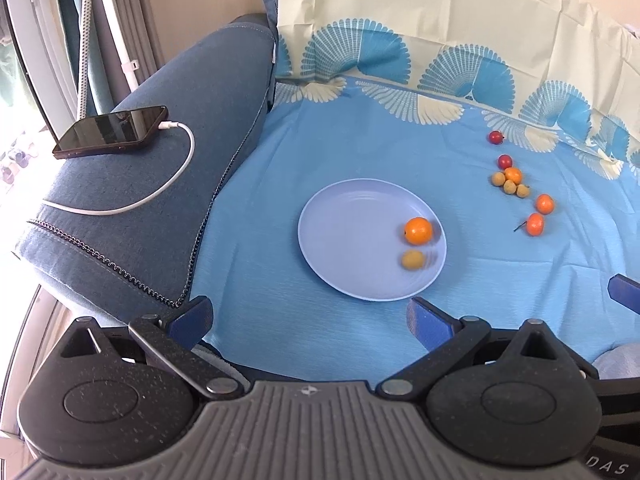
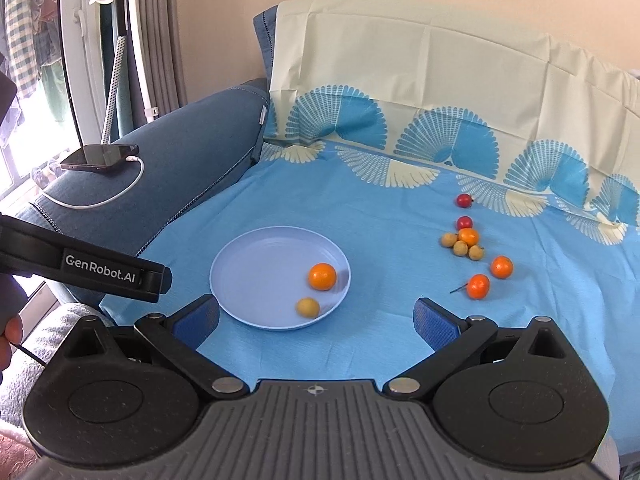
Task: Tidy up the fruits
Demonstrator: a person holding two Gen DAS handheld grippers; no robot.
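My left claw (image 1: 308, 316) and my right claw (image 2: 316, 316) both gape wide, gripping nothing. On the round pale-blue plastic plate (image 2: 256, 264) sit a small orange citrus (image 2: 322, 276) and a blurred yellowish fruit (image 2: 307, 307), maybe a longan. The remaining loose fruits (image 2: 466, 242) lie on the blue patterned cloth (image 2: 380, 220), well right of the plate.

A phone (image 1: 112, 131) on its white charging cable (image 1: 168, 184) lies on a blue cushion (image 1: 160, 208).
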